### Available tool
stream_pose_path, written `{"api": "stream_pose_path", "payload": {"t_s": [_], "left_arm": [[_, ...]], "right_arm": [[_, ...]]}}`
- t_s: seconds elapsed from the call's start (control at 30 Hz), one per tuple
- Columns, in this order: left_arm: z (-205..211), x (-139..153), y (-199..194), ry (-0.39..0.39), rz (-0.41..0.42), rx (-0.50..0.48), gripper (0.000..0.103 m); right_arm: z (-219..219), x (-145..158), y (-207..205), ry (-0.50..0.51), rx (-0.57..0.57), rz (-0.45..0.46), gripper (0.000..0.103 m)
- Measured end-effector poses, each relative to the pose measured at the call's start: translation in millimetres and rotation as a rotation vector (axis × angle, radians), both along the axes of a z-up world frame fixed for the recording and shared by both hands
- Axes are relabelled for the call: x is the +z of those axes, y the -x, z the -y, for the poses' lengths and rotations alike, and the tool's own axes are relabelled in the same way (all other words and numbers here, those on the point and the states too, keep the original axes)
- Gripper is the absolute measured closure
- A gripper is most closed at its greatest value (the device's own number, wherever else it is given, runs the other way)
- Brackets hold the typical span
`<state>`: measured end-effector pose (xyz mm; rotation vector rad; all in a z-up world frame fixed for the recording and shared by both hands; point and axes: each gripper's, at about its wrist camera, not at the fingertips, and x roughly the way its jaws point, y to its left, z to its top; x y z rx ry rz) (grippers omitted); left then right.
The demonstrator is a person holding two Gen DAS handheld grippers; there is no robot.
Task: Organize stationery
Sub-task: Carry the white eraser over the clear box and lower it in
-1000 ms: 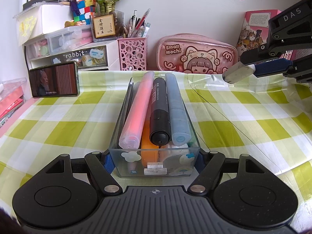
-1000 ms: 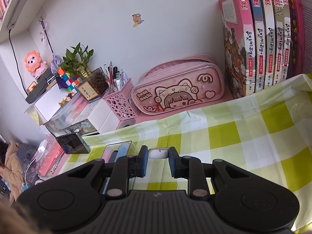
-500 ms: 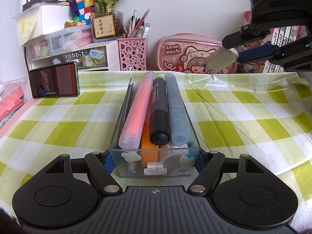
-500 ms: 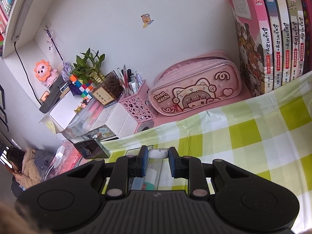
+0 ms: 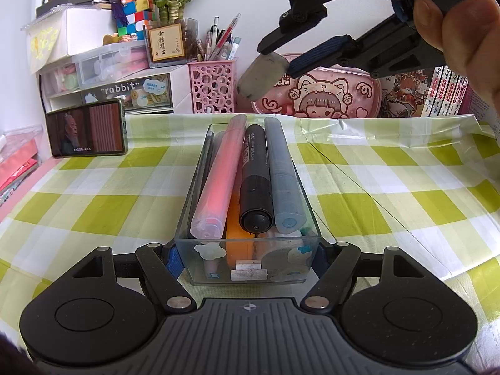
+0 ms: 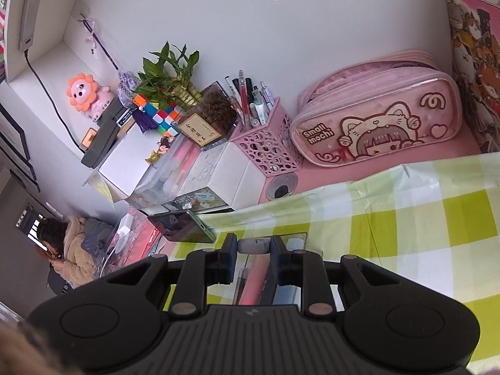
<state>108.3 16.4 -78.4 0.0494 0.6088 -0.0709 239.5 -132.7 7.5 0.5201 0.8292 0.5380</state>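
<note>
A clear plastic box [image 5: 307, 218] stands on the checked cloth, holding a pink marker [image 5: 220, 175], a black marker [image 5: 254, 172], a grey-blue marker [image 5: 282, 172] and small items beneath. My left gripper [image 5: 247, 257] is shut on the box's near end. My right gripper [image 5: 276, 59] is shut on a dirty white eraser [image 5: 261, 76] and holds it in the air above the box's far end. In the right wrist view the eraser [image 6: 253, 246] sits between the right gripper's fingers [image 6: 251, 259], over the box [image 6: 300, 239].
A phone [image 5: 87, 131] stands at the left on the cloth. Behind are a pink pen cup [image 5: 214, 86], a pink pencil case [image 5: 325, 93], drawer units [image 5: 109, 84] and books [image 5: 437, 93]. Green checked cloth [image 5: 390, 187] lies right of the box.
My right gripper has carried the eraser leftward and up, from the right of the box to above its far end. The left gripper and box have not moved.
</note>
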Motion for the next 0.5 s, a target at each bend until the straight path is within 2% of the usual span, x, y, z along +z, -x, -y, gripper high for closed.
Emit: {"api": "stream_pose_path", "payload": {"t_s": [0.23,0.5], "left_arm": [[0.0,0.0,0.0,0.000,0.000,0.000,0.030],[-0.1,0.0,0.0,0.000,0.000,0.000,0.030]], "right_arm": [[-15.2,-6.4,-25.1,0.008,0.038,-0.079,0.057],[-29.1,-6.5,-34.1,0.053,0.068,-0.089,0.057]]}}
